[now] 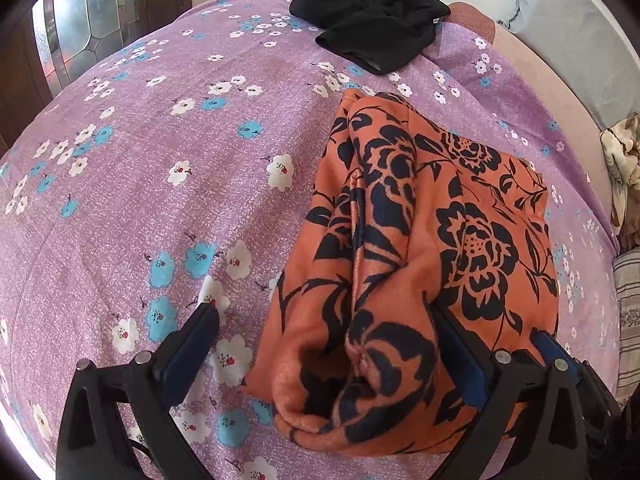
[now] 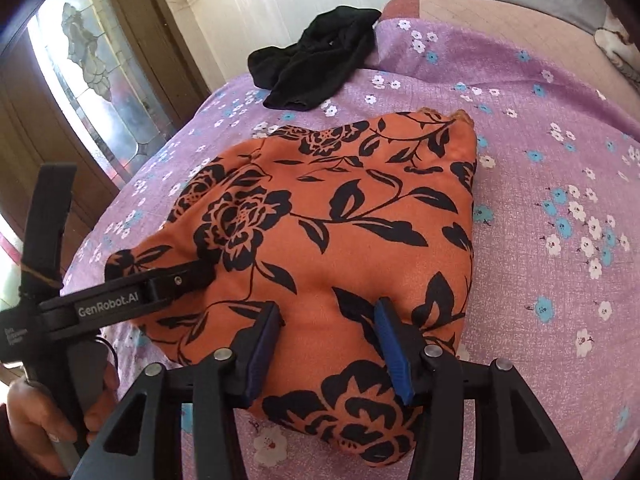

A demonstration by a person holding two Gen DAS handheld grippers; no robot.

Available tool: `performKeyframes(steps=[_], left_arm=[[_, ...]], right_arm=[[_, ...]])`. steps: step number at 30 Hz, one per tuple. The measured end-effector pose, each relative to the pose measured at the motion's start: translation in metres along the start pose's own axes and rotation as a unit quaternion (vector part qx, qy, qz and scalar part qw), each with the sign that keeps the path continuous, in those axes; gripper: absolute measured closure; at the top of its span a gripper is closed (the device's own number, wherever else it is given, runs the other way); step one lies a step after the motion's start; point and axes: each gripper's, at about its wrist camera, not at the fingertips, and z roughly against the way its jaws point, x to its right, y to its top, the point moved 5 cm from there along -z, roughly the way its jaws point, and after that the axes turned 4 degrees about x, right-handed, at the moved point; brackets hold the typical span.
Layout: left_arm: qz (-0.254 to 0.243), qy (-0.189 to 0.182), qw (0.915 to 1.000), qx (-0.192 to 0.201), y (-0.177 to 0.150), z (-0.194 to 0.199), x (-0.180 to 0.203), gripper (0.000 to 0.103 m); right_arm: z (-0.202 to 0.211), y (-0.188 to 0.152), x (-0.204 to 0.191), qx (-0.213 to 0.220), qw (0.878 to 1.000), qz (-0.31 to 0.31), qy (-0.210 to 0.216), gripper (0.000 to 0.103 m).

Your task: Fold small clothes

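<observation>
An orange garment with a black flower print (image 2: 320, 240) lies bunched and partly folded on a bed covered by a purple sheet (image 1: 160, 200) printed with small white and blue flowers. From the left wrist camera the cloth (image 1: 420, 260) shows as a thick bundle with a deep lengthwise crease and rolled layers at its near end, lying to the right of the middle of the bed.

The right gripper (image 2: 328, 344) stands over the near edge of the garment with its blue-padded fingers (image 2: 390, 344) spread moderately apart, their tips pressed onto the top of the fabric; a span of cloth lies between them, but nothing is pinched. The left gripper (image 1: 332, 332) is spread wide: its left finger (image 1: 192, 344) rests over bare sheet just beside the garment, while its right finger lies against the cloth's right part, so the near end of the bundle sits between the two without being clamped. In the right wrist view that left gripper (image 2: 176, 276) comes in from the left with one finger laid against the garment's left corner, and the person's left hand (image 2: 44, 420) grips its handle.

Well beyond the orange garment, near the far edge of the bed, lies a crumpled black garment (image 1: 372, 20). A door with patterned glass panels (image 2: 92, 76) stands to the left of the bed.
</observation>
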Motion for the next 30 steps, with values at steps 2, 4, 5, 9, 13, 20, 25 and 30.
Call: performKeyframes(steps=[2,4,5,9,13,20,25,30], left_arm=[[-0.003,0.002,1.0000,0.003,0.002,0.000,0.000,0.000],[-0.005,0.004,1.0000,0.007,0.003,0.001,0.000,0.000],[-0.007,0.006,0.9999,0.010,0.002,0.002,0.001,0.000],[-0.018,0.011,0.9995,0.022,0.004,0.001,0.005,0.000],[-0.022,0.012,0.9992,0.033,0.004,-0.001,0.006,0.000],[-0.001,-0.008,1.0000,0.005,0.006,0.006,0.002,0.000],[-0.042,0.054,0.9935,0.090,0.023,0.042,0.003,0.000],[-0.043,0.095,0.9927,0.060,0.021,0.018,-0.006,0.000]], right_arm=[[0.001,-0.002,-0.002,0.006,1.000,0.009,-0.005,0.049],[0.001,-0.002,-0.004,0.009,1.000,0.019,-0.012,0.049],[0.001,-0.002,-0.005,0.010,1.000,0.020,-0.013,0.049],[0.001,-0.003,-0.005,0.015,0.999,0.026,-0.013,0.049],[0.001,-0.004,-0.005,0.019,0.999,0.032,-0.013,0.049],[0.020,0.000,-0.009,0.006,1.000,0.029,-0.009,0.049],[0.068,0.002,0.000,0.047,0.998,0.028,0.011,0.056],[0.051,-0.016,0.016,0.004,1.000,0.008,0.024,0.057]])
